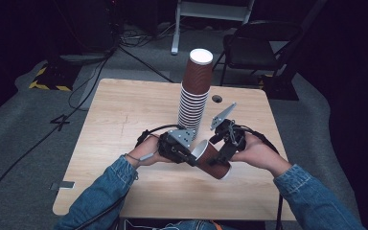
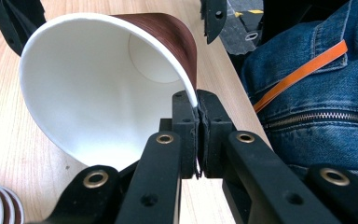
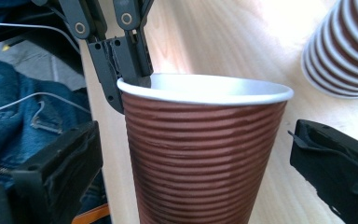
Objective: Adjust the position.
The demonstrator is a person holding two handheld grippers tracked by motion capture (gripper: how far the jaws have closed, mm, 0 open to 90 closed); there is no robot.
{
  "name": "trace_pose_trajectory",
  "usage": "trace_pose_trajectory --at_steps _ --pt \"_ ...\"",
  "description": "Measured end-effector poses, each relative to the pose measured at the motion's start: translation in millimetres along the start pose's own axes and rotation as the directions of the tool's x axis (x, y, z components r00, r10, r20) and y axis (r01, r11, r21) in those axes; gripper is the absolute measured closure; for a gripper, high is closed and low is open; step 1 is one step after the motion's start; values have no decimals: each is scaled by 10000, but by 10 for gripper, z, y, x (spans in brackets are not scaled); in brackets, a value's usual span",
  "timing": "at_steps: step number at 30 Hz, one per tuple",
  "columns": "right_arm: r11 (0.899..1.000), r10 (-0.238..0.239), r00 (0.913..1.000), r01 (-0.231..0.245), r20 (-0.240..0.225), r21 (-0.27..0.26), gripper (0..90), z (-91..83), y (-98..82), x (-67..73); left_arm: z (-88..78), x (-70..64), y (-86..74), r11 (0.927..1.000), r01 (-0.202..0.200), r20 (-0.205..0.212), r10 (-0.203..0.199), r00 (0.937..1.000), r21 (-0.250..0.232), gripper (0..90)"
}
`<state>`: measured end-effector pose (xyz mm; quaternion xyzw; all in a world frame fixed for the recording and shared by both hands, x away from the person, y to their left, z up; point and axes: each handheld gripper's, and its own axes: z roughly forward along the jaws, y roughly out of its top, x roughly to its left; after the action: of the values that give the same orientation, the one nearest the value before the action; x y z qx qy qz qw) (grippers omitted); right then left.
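A single brown ribbed paper cup [image 1: 214, 162] with a white inside hangs tilted over the wooden table [image 1: 124, 115], its mouth toward my left gripper [image 1: 193, 156]. That gripper is shut on the cup's rim, one pad inside and one outside; in the left gripper view its jaws meet at the rim [image 2: 197, 106]. My right gripper [image 3: 196, 154] stands open around the cup's body [image 3: 200, 149], with a gap between each pad and the wall. The left gripper's jaws [image 3: 121, 56] show at the rim in the right gripper view.
A tall stack of the same brown cups [image 1: 194, 96] stands upright just behind the two grippers, mid-table. A small round hole [image 1: 216, 98] lies to the right of the stack. A folding chair [image 1: 256, 43] and cables sit on the floor beyond the table's far edge.
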<state>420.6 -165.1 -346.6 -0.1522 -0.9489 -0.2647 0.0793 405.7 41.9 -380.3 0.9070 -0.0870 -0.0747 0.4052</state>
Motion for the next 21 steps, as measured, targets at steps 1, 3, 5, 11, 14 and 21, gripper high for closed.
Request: trace_pose_trajectory --at_steps 1,3,5,11,14,21 --pt "10000 61 9999 -61 -84 58 27 4 7 -6 5 -1 2 10000 -9 11 9 10000 4 865" --pt "9999 110 9995 -107 -288 118 23 27 20 -26 12 -5 7 10000 -43 0 43 10000 63 865" --pt "9997 133 9991 -124 -391 230 23 54 31 -27 18 -12 12 9999 -86 29 86 10000 73 865" --pt "9983 104 9990 -79 -434 574 23 120 63 -15 31 -29 30 9994 -278 216 274 9994 187 866" --pt "9976 30 9988 4 -491 689 23 139 74 -8 44 -37 35 9992 -254 234 247 9994 304 866" --pt "9955 27 9983 28 -584 945 25 172 85 -5 50 -50 44 9983 -470 266 461 9986 345 866"
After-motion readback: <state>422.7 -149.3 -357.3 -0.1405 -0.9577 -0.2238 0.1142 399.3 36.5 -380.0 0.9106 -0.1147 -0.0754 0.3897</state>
